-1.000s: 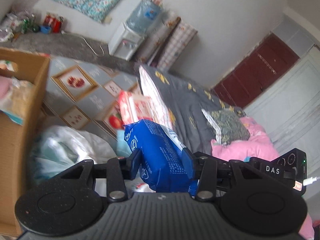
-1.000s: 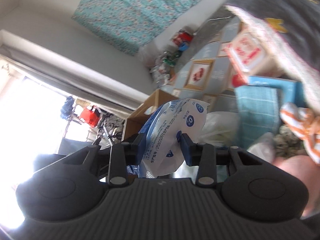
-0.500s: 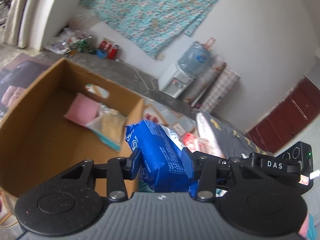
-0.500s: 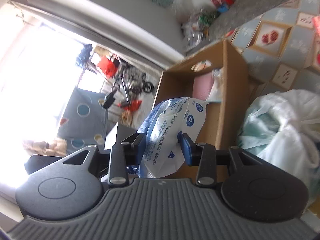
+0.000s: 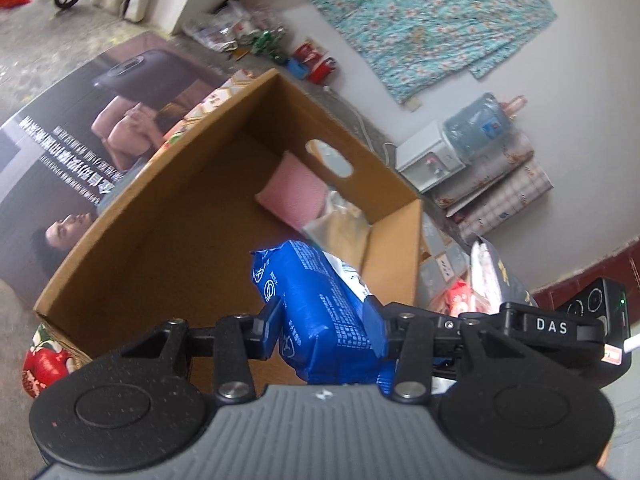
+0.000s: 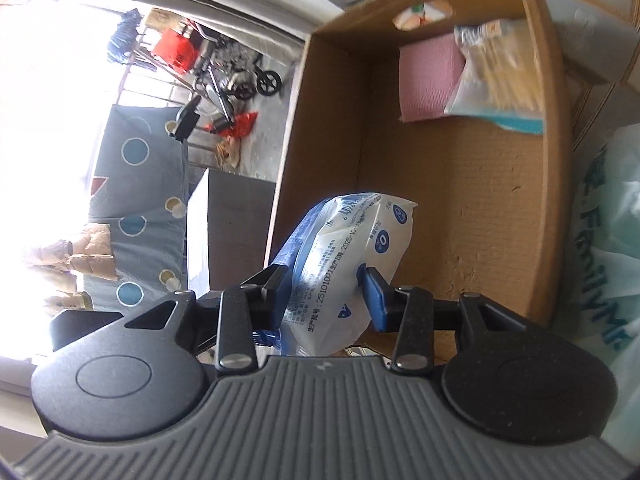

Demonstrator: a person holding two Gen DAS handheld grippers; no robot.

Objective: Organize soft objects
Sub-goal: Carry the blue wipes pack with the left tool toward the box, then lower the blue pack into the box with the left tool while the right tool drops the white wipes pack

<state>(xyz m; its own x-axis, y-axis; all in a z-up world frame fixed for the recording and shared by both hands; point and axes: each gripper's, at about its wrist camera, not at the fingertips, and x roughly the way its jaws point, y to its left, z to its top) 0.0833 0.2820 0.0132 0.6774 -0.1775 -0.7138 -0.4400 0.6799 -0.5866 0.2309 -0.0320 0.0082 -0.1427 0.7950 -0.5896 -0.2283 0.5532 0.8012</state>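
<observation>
Bedroom floor, tiled mat, with an open cardboard box [image 5: 224,184]. Left gripper [image 5: 326,326] clamps a blue crinkly soft pack [image 5: 320,312], long axis pointing ahead over the box's bare floor. Right gripper [image 6: 322,292], jaws easing apart, holds a white-blue pack [image 6: 344,264] above the near wall. Farther in lie a pink pad [image 6: 430,76] and a glossy packet [image 6: 500,84].
</observation>
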